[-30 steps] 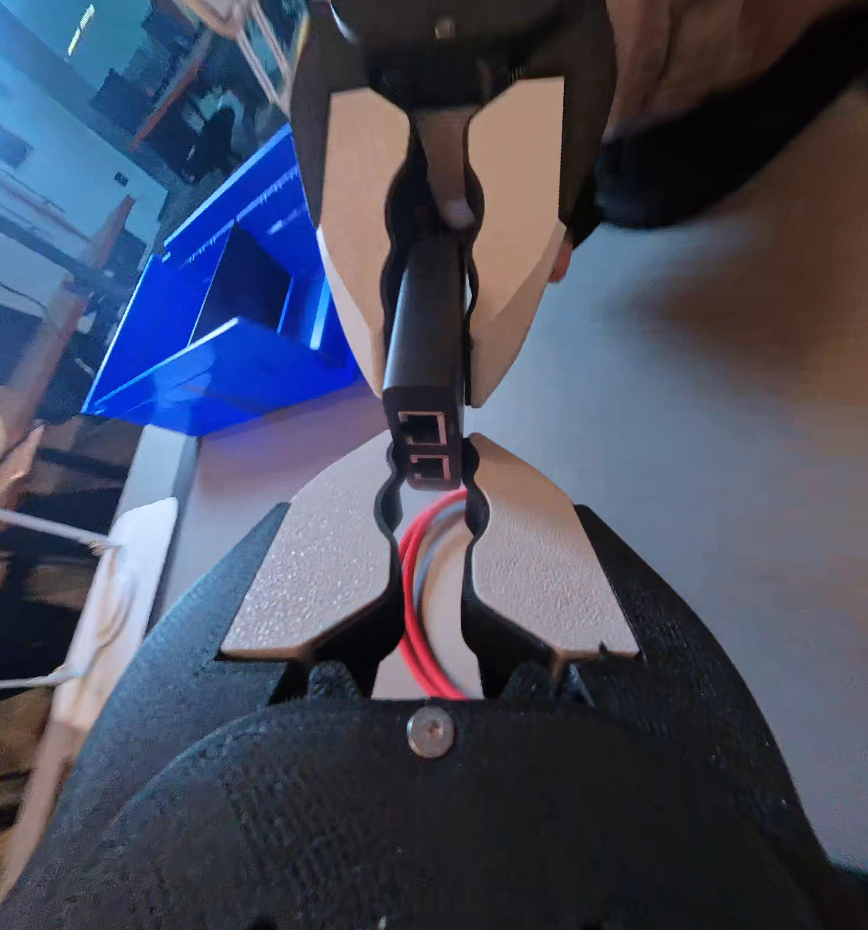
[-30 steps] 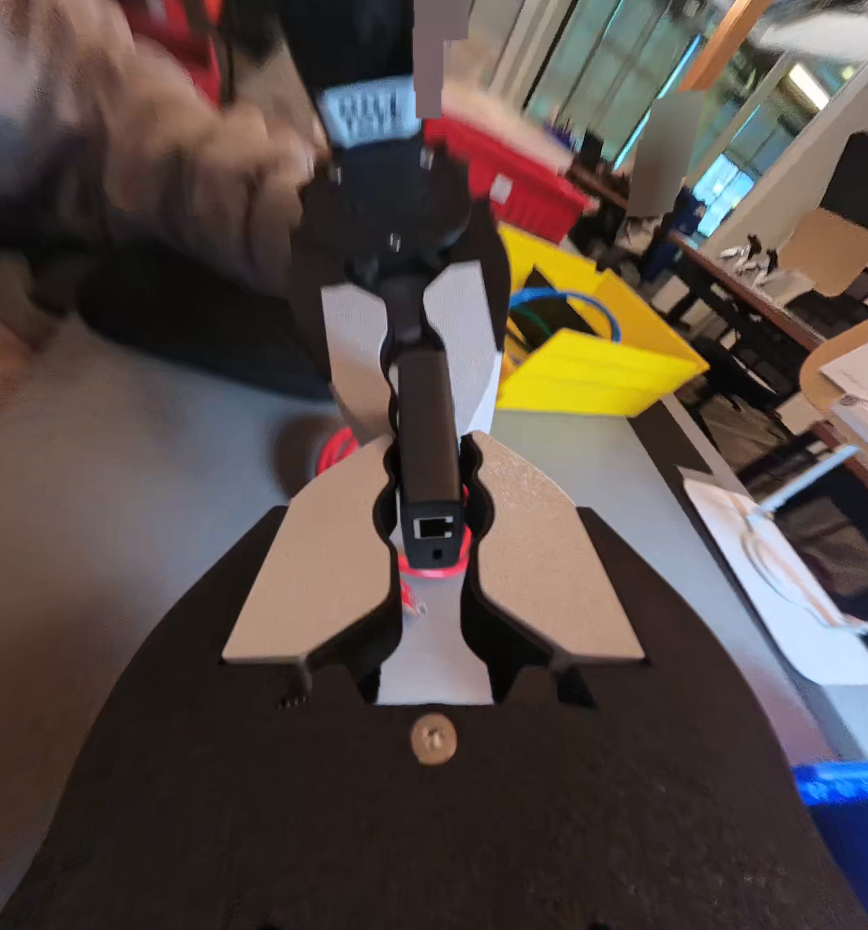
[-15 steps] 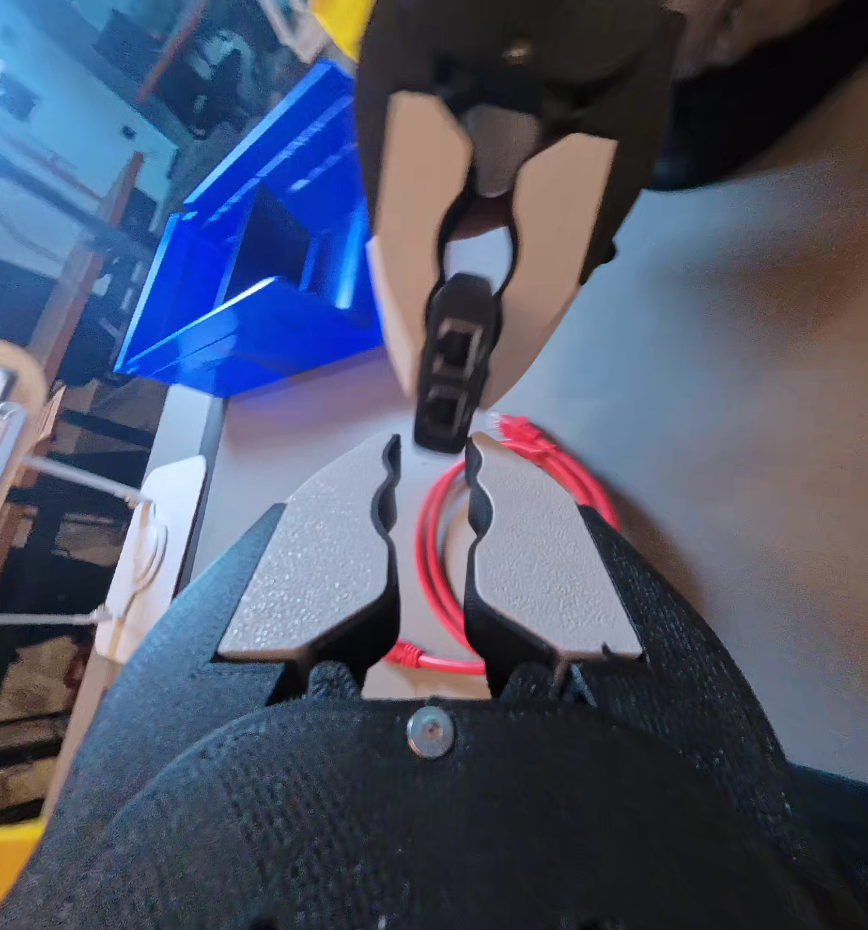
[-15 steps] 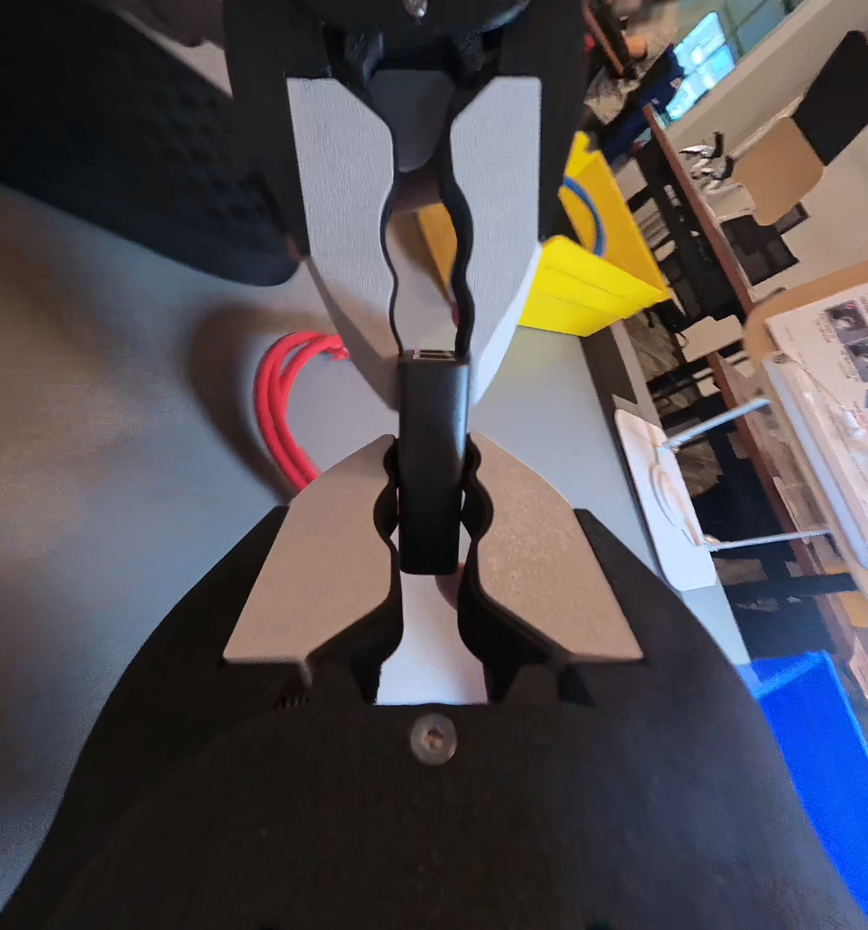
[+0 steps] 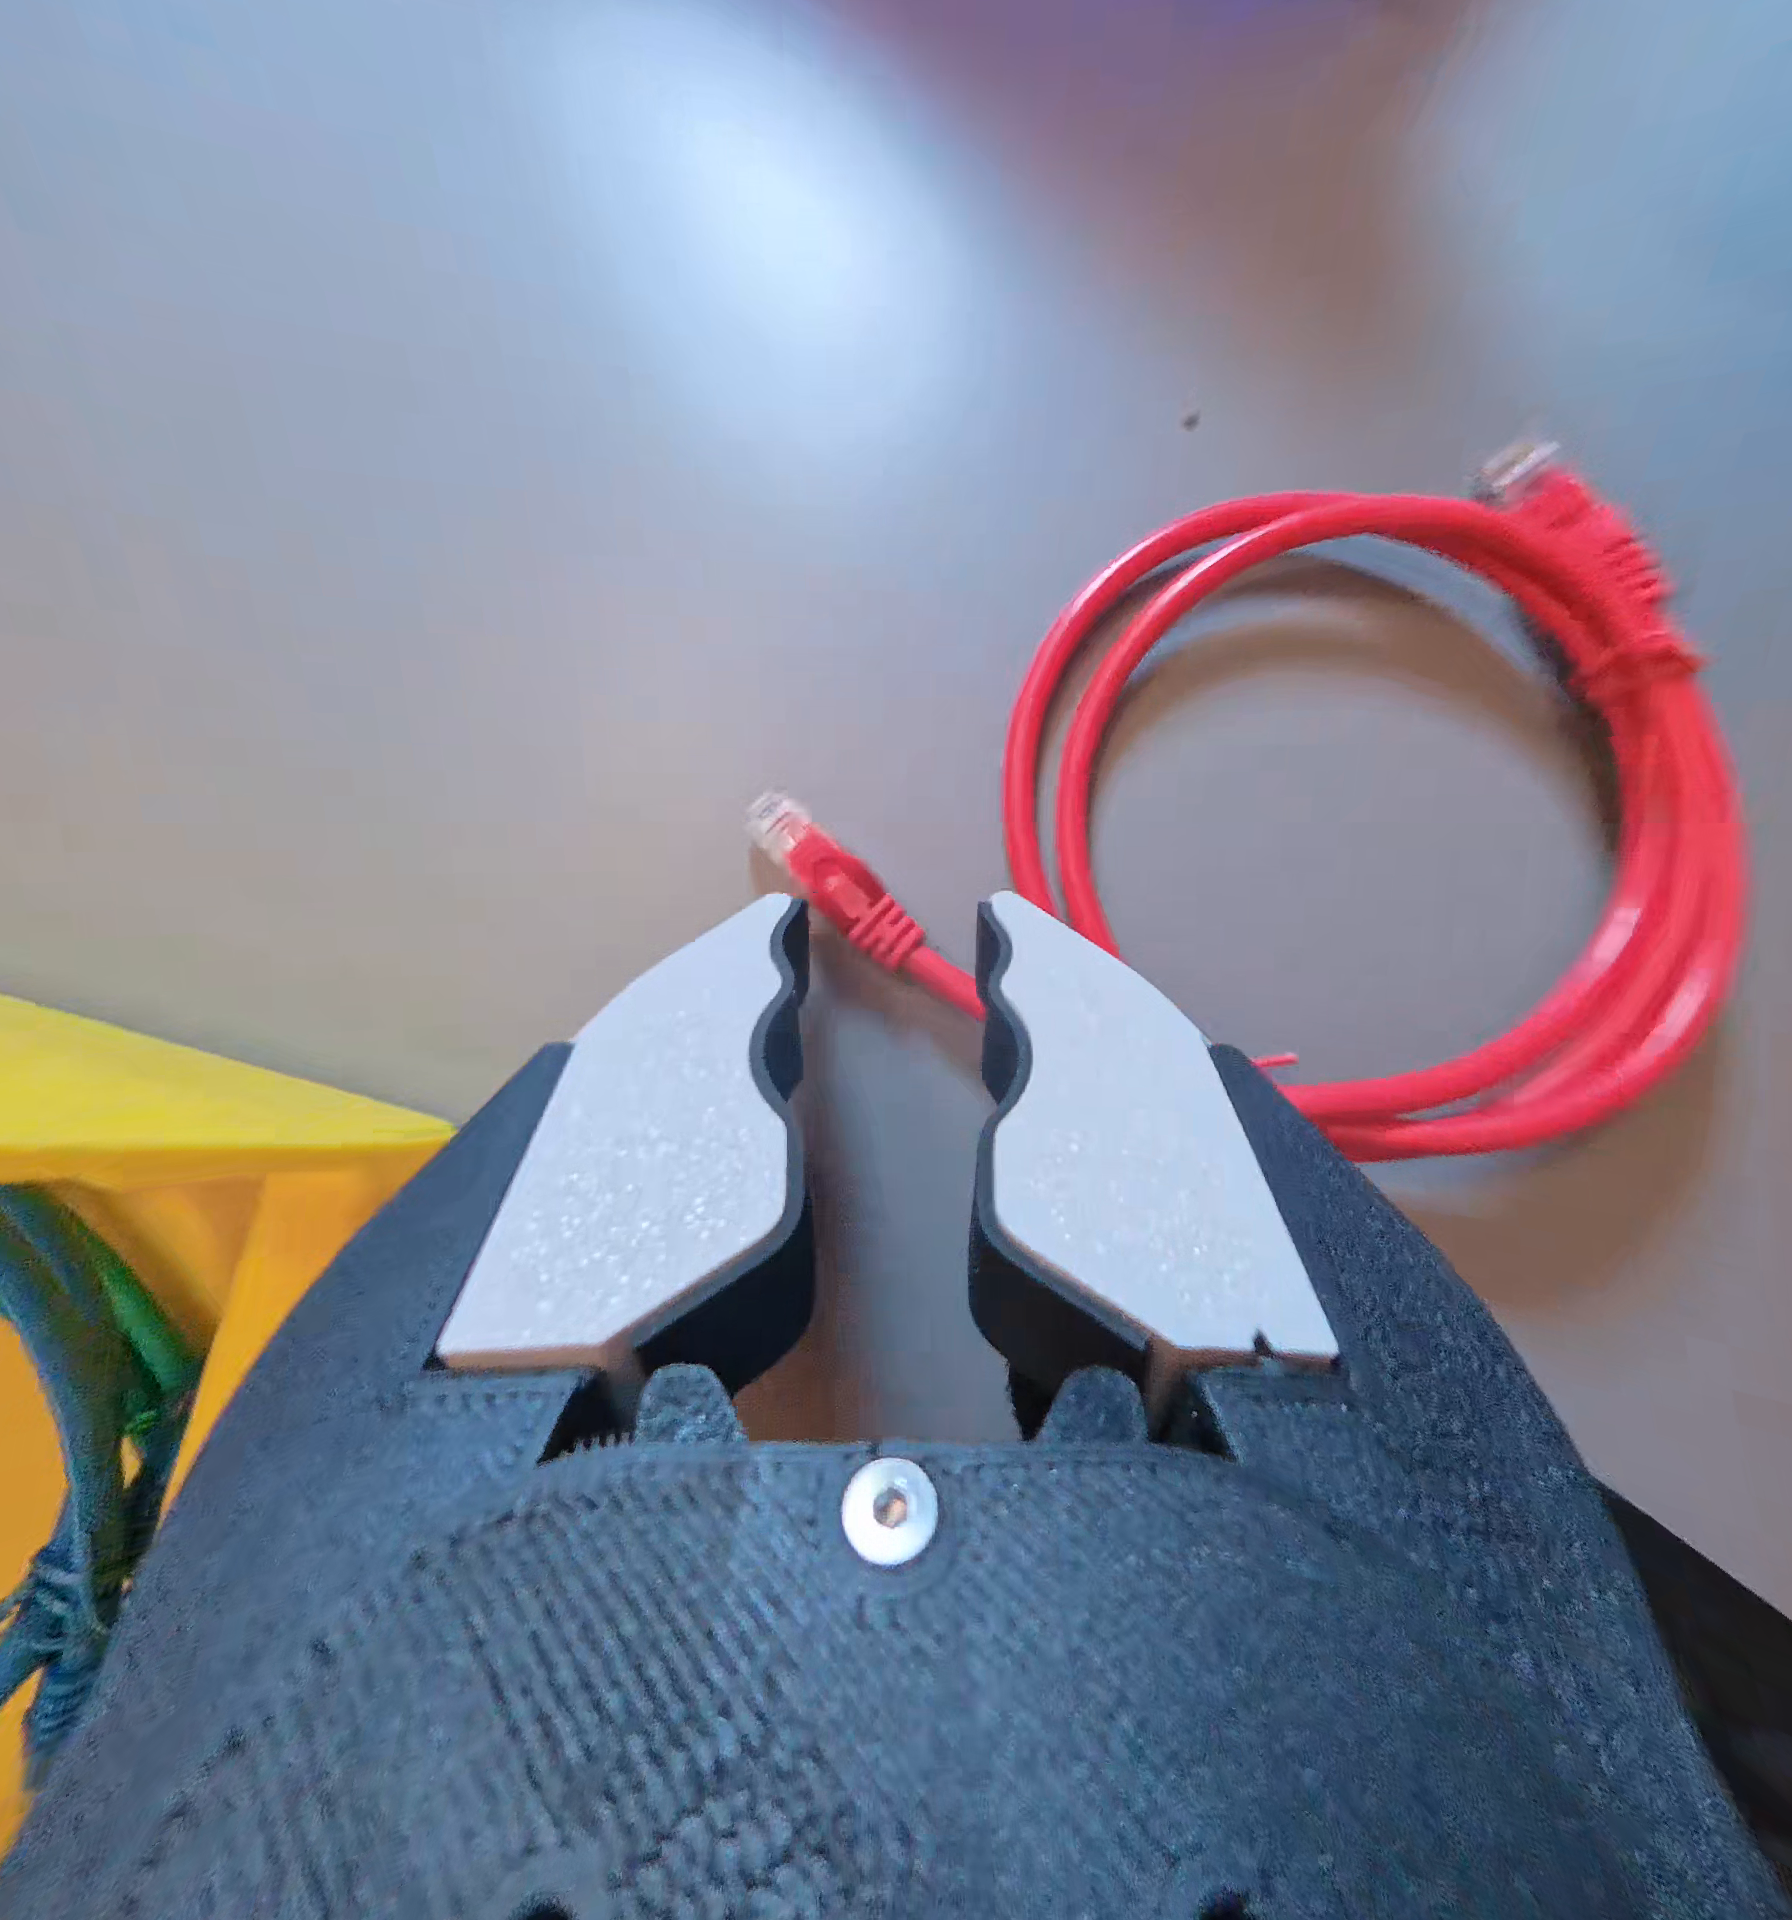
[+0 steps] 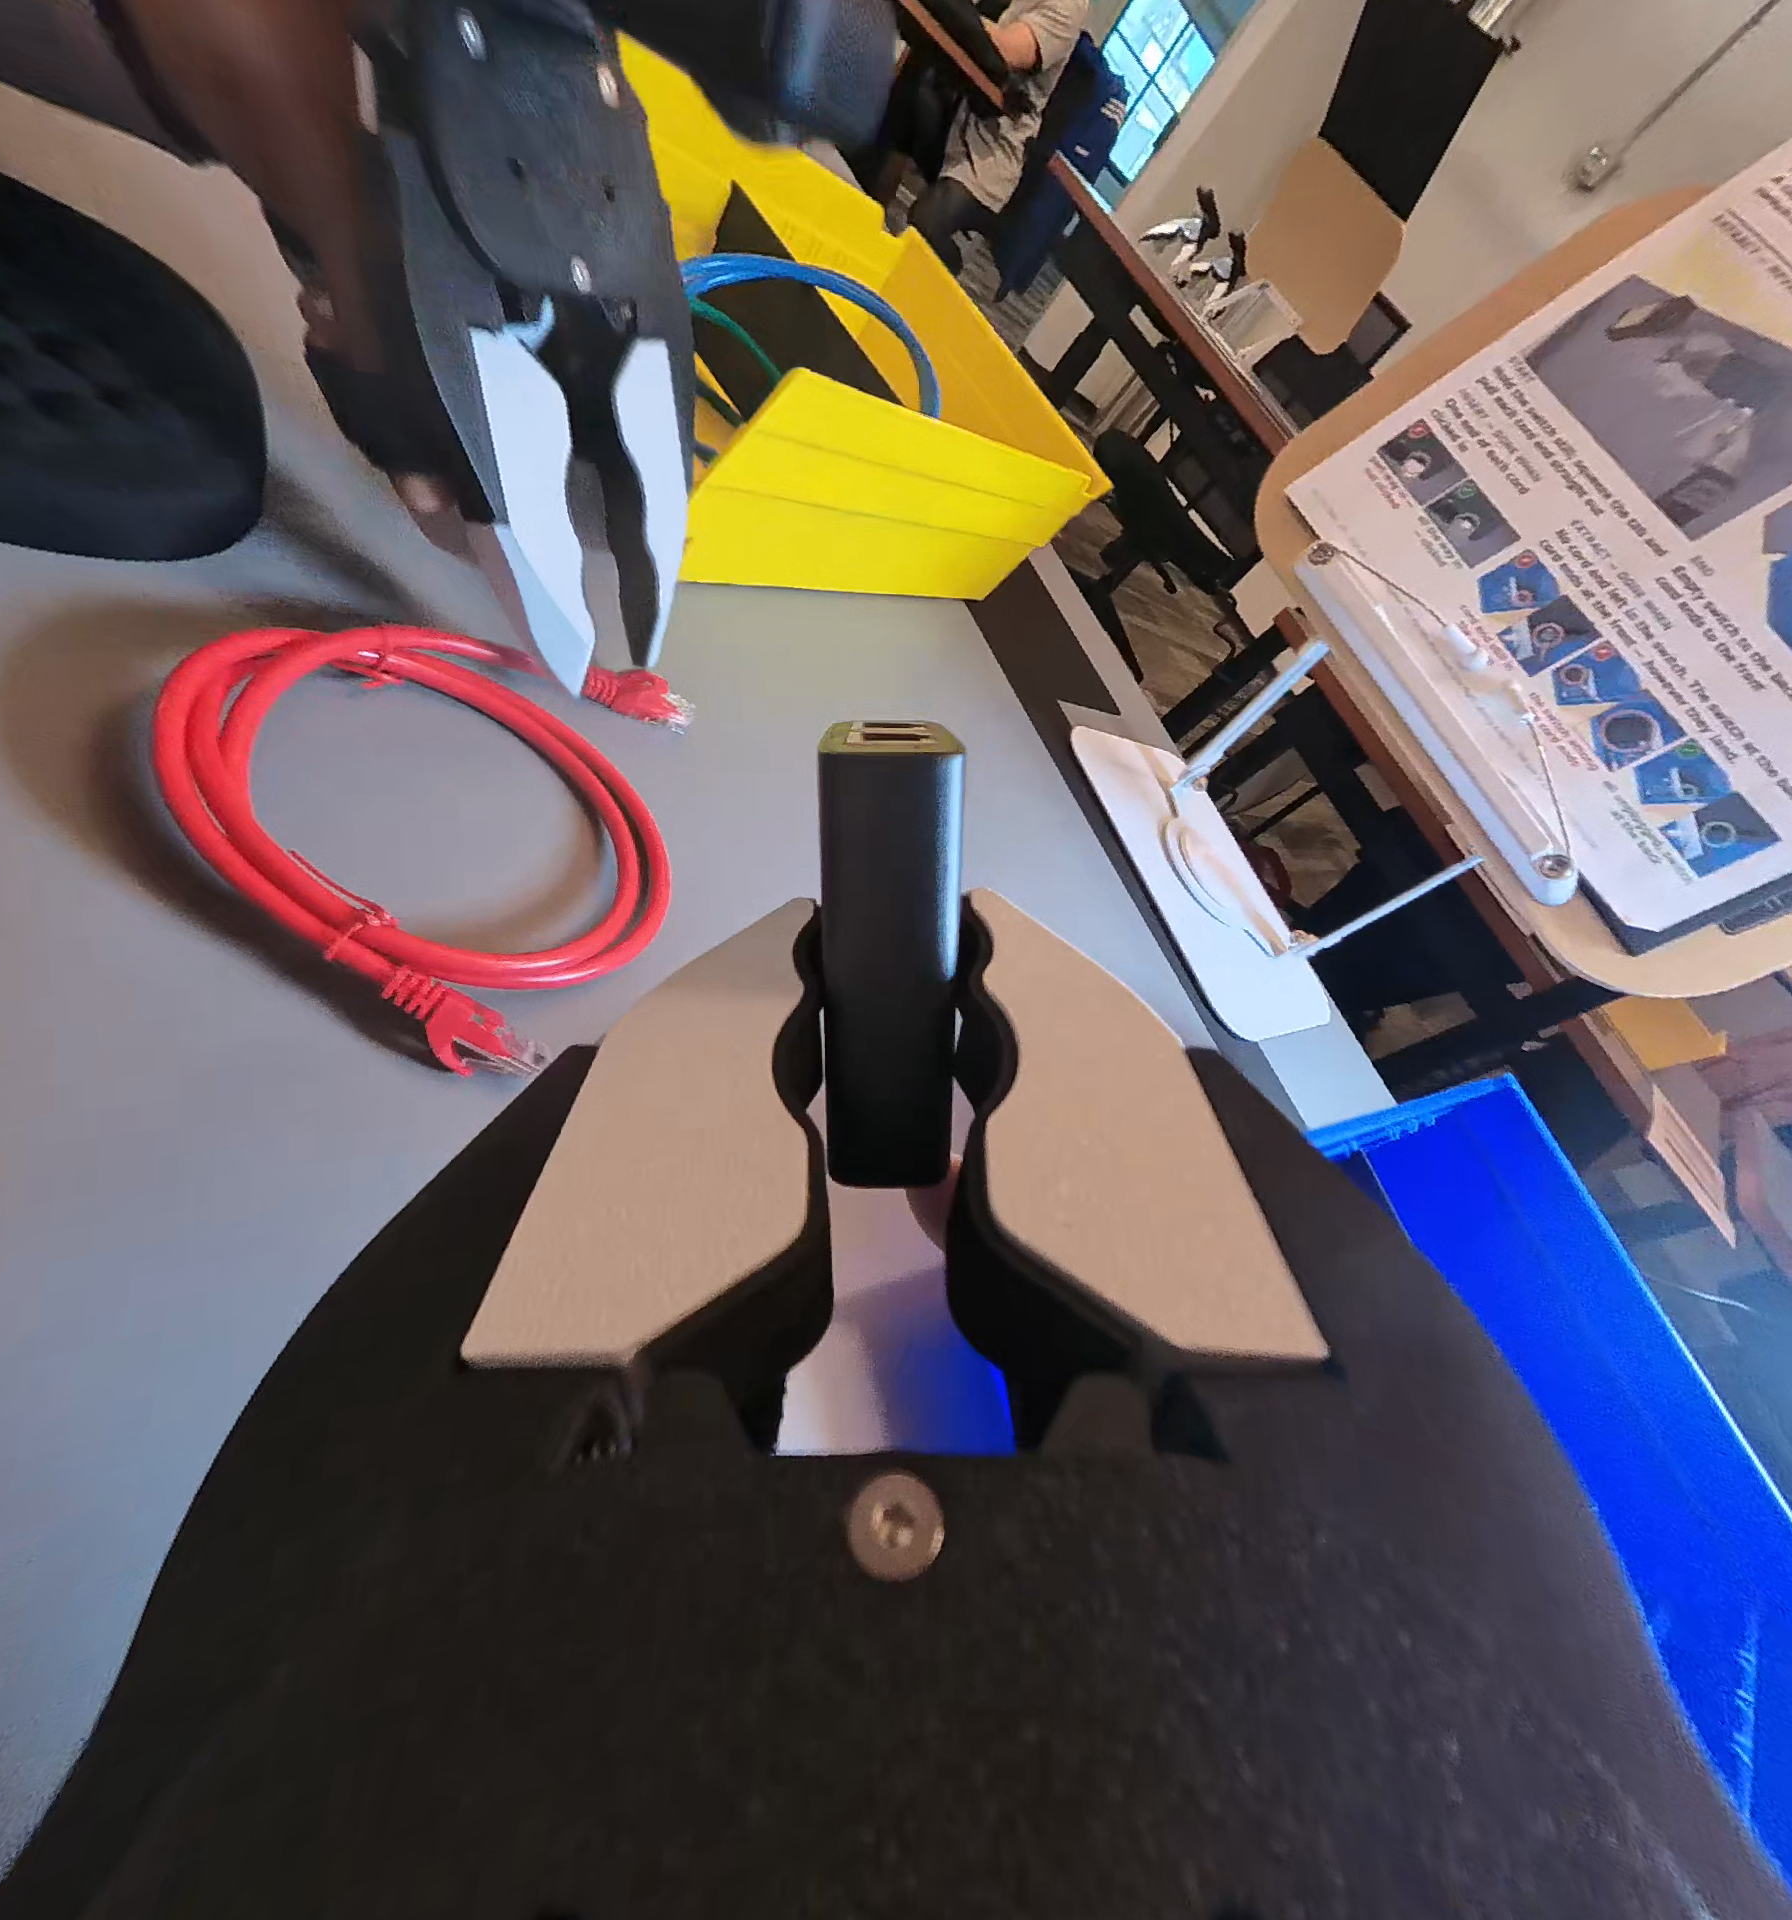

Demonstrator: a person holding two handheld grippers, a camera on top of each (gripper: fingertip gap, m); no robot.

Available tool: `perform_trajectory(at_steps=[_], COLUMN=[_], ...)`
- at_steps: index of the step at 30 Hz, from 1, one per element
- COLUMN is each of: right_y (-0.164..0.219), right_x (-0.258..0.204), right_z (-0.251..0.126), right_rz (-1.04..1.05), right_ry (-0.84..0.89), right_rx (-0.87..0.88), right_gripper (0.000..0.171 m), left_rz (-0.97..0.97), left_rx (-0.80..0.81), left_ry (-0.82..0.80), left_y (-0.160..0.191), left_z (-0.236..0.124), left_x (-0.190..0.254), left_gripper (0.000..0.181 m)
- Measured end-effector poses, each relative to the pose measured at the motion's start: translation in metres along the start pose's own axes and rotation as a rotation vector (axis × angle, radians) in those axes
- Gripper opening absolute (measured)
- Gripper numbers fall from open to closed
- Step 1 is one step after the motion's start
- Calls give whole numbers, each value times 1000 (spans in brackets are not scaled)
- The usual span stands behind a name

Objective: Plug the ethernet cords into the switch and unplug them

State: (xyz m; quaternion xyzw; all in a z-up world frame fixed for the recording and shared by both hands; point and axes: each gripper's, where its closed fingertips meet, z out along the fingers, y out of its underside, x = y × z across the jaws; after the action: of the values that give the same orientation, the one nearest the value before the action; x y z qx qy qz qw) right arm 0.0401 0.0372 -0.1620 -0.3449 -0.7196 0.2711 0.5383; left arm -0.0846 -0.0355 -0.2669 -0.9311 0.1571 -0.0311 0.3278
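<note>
Above the grey table (image 5: 456, 520): left gripper (image 5: 890, 920) spread, empty, poised over red ethernet cord (image 5: 1650, 831) plug (image 5: 850, 904) for pickup; right gripper (image 6: 890, 940) clamping black switch (image 6: 890, 935), ports outward, ready for insertion.

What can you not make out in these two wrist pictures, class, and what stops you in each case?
- Left wrist view: the red cord is partly hidden behind the left gripper, whose fingers cover it.
- Left wrist view: the yellow bin and its cables are cut off by the left edge.
- Right wrist view: the switch shows its port end edge-on, too small to count ports.
- Right wrist view: the blue bin interior is cut off.
</note>
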Motion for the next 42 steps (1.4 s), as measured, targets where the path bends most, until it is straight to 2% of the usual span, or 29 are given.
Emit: perform_trajectory(at_steps=[1,2,5,7,11,13,14,16,18,20,23,27,34,38,42], right_y=[-1,-3,-3,-4,-6,-7,-8,-10,-9,-6,-4,-5,-4,-1,0], right_x=[-2,-2,-3,-5,-6,-4,-3,1,4,6,5,4,1,-6,-13], right_z=[0,-1,-2,-2,-1,-2,-4,-6,-7,-7,-7,-5,-5,-3,-4], right_rz=[-1,-1,-4,-4,-1,11,21,47,68,79,79,86,80,66,-40], right_ry=[-5,-7,-9,-18,-27,-27,-23,-24,-20,-17,-17,-29,-35,-64,-71], right_rx=[3,6,9,18,35,49,59,79,89,85,81,87,83,81,86], right_gripper=[21,21,21,21,21,21,21,22,22,22,21,21,21,21,21], left_rz=[6,3,19,110,396,534,550,547,589,561,499,434,388,401,273], left_rx=[-20,-12,4,28,100,251,301,257,160,83,45,-23,-5,20,153], left_ry=[-24,-37,-33,4,287,528,623,719,594,505,363,257,279,287,387], left_y=[3,2,-3,-9,-22,-38,-46,-47,-40,-30,-26,-19,-20,-23,-47], left_z=[6,9,12,16,13,-11,-25,-33,-11,7,11,14,19,20,-6], left_x=[-3,-5,-1,8,60,100,115,129,119,114,105,100,104,101,97], left_gripper=[29,23,19,17,14,14,14,13,13,21,24,27,11,10,10])
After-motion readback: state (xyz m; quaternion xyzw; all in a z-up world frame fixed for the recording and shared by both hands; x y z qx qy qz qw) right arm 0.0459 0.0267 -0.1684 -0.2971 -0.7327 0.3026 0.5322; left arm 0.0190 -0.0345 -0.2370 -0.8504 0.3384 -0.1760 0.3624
